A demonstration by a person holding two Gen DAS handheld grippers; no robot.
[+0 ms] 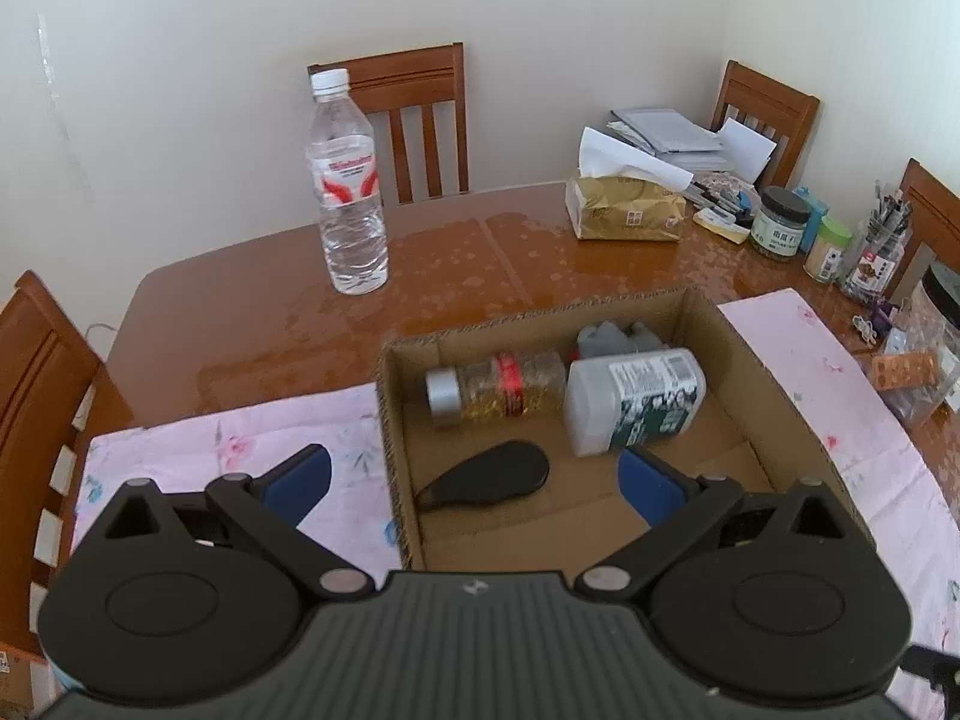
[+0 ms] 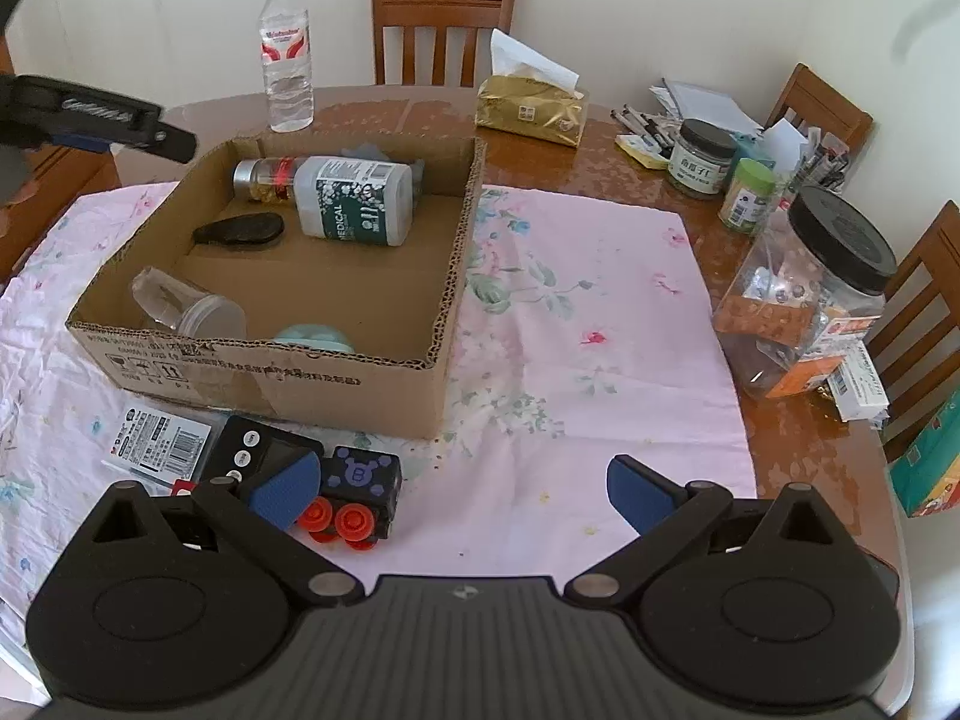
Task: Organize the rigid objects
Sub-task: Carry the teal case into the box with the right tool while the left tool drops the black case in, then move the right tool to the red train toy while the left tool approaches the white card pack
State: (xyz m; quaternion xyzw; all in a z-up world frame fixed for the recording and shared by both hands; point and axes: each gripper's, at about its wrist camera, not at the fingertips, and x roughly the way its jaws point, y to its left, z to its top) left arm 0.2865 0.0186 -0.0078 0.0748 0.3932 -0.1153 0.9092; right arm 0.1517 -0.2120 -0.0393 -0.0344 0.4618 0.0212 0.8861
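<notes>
Cardboard box (image 2: 288,354) holds bottles; both claws open, empty.

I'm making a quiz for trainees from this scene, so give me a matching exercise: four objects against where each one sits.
Things:
1. clear plastic water bottle
2. white medical bottle with green label
3. black toy car with orange wheels
4. gold tissue pack

Places:
A. lying inside the cardboard box
B. on the pink cloth before the box
C. upright on bare wood behind the box
D. bare wood, right of the box's far corner

Pairs: 1-C, 2-A, 3-B, 4-D
</notes>
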